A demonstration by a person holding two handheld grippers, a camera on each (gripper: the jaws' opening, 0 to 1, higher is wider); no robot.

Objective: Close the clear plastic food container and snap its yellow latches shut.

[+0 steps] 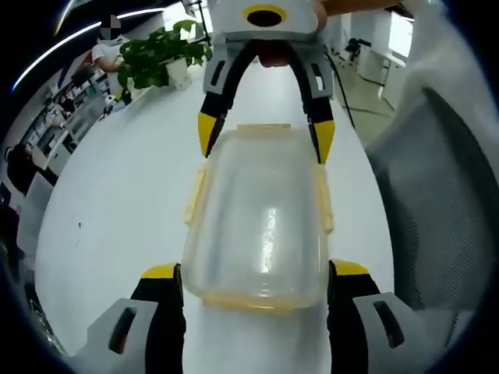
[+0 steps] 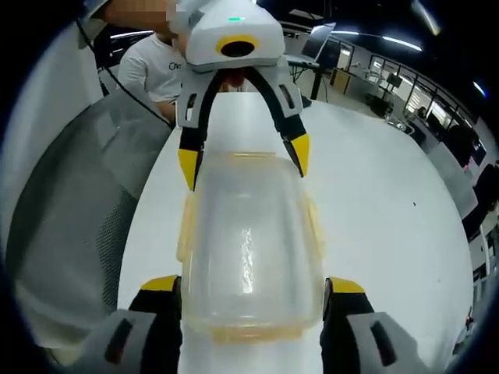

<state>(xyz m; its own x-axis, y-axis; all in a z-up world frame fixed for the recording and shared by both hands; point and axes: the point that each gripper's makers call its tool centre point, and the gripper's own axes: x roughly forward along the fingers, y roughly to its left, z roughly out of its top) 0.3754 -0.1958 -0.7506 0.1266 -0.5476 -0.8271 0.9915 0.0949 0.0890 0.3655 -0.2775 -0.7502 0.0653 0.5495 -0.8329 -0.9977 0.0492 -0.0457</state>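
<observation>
Container (image 1: 257, 226), clear, lid on, lengthwise on white table (image 1: 125, 195) between spread-jawed left gripper (image 1: 253, 284) and right gripper (image 2: 249, 292): press yellow latches (image 1: 195, 195) squarely inward.

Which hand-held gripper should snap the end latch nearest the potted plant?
Likely right: the right hand-held gripper straddles the container end by the potted plant, open; the left hand-held gripper straddles the opposite end.
</observation>
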